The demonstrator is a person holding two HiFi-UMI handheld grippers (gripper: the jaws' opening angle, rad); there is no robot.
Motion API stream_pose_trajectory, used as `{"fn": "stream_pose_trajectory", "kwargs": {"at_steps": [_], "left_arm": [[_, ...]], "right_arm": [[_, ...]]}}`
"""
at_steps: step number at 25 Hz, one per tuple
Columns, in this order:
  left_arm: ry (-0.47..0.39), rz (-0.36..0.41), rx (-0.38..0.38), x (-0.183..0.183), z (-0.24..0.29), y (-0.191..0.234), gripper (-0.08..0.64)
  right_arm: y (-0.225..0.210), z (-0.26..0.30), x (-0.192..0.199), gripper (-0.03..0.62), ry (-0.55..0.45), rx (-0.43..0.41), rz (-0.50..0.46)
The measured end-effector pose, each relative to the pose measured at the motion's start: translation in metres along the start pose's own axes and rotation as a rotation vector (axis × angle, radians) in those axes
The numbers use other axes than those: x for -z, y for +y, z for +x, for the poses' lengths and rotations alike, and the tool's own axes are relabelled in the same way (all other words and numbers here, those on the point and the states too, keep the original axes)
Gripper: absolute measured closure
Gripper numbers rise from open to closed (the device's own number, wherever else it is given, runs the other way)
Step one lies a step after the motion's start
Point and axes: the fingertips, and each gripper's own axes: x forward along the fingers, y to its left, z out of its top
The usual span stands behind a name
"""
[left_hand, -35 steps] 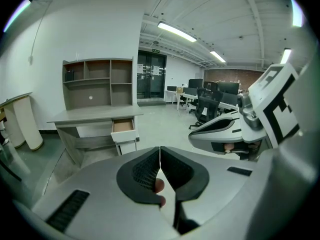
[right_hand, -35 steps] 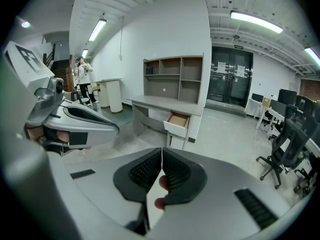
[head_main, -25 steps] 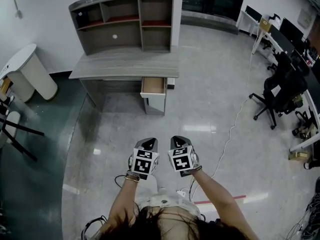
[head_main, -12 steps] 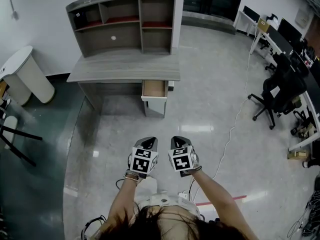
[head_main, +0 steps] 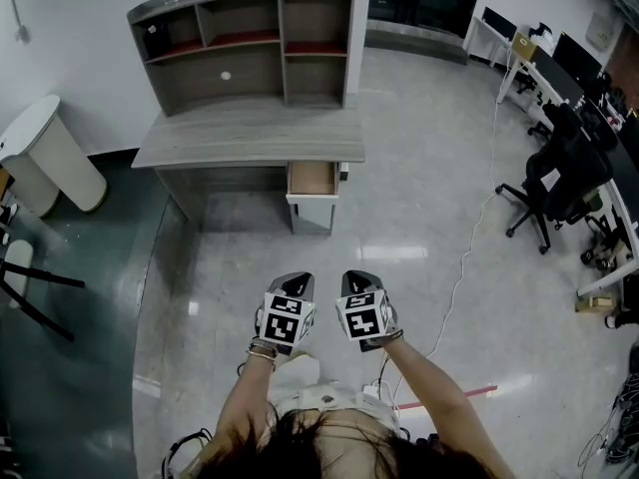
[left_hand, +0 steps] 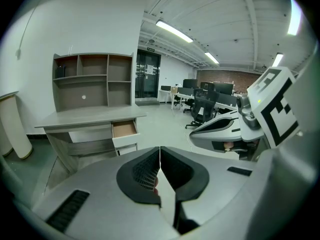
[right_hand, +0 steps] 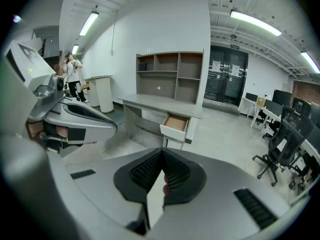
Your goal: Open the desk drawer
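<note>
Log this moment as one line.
drawer: open | left gripper: shut, empty | right gripper: shut, empty | both: short of desk

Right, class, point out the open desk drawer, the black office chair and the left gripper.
desk drawer (head_main: 313, 178): head view, on its brown inside bottom.
black office chair (head_main: 564, 181): head view, on its black upper part.
left gripper (left_hand: 160, 153): left gripper view, where its shut jaws meet.

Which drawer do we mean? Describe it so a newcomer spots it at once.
Find the grey wooden desk with the open-shelf hutch against the white wall. Under the desktop's right end in the head view is a small white-fronted drawer. It alone is pulled out, showing a bare brown inside; the white front below it is shut.
</note>
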Motion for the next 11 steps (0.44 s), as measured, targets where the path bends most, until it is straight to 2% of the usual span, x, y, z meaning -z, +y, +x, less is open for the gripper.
{"fn": "stream_pose_trajectory", "kwargs": {"at_steps": [11], "left_arm": [[0.013, 0.019, 0.025, -0.001, 0.005, 0.032, 0.546]], "right_arm": [[0.015, 0.022, -0.012, 0.571, 0.01, 0.021, 0.021]]}}
